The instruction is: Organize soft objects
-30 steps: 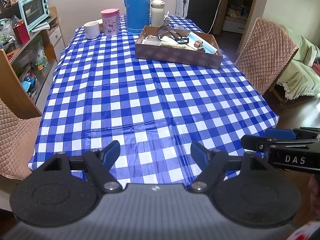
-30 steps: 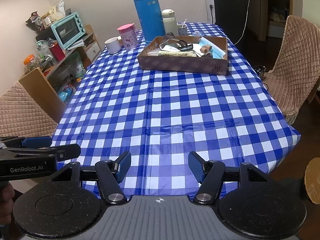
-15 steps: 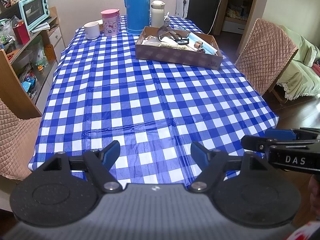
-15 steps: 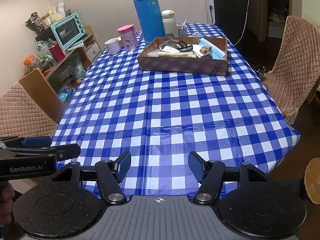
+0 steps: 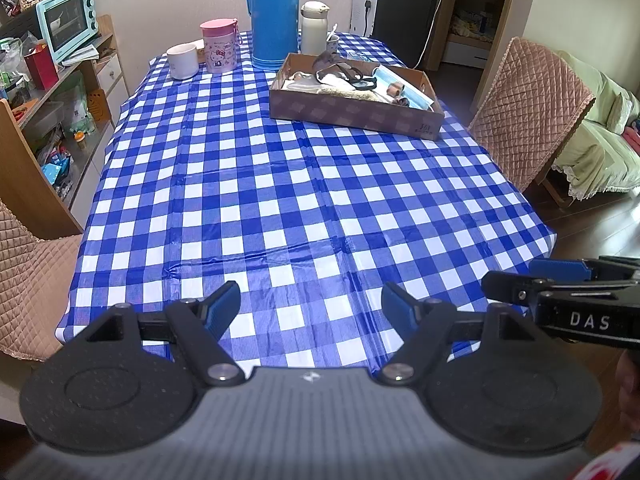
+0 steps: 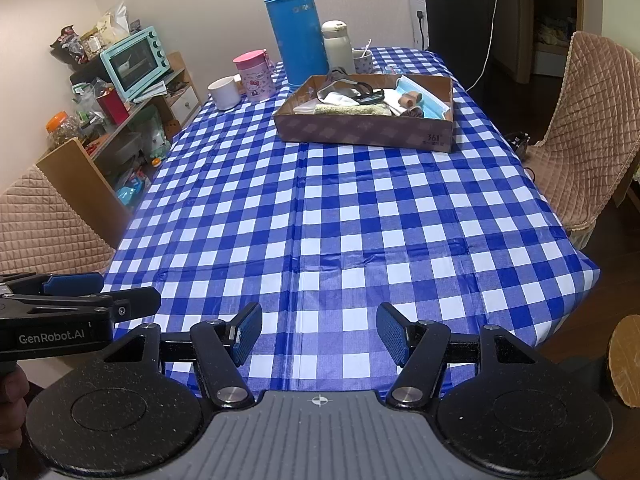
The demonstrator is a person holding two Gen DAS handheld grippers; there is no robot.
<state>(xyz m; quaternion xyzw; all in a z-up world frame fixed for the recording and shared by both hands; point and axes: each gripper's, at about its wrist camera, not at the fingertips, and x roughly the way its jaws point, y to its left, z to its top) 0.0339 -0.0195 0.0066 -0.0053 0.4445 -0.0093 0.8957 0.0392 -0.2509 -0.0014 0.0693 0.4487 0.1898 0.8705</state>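
The cardboard box's [image 5: 356, 110] near wall hides its floor; the heaped cloths [image 6: 352, 100] inside blur together.

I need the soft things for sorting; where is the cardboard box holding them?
In both wrist views the cardboard box sits at the table's far end, right of centre, just in front of the blue thermos.

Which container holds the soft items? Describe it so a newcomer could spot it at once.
On the blue-checked tablecloth, look to the far end, just in front of the tall blue thermos. The cardboard box there is low, brown and open-topped, with cloths and a blue face mask inside. It is the only flat, wide container among upright cups and flasks.
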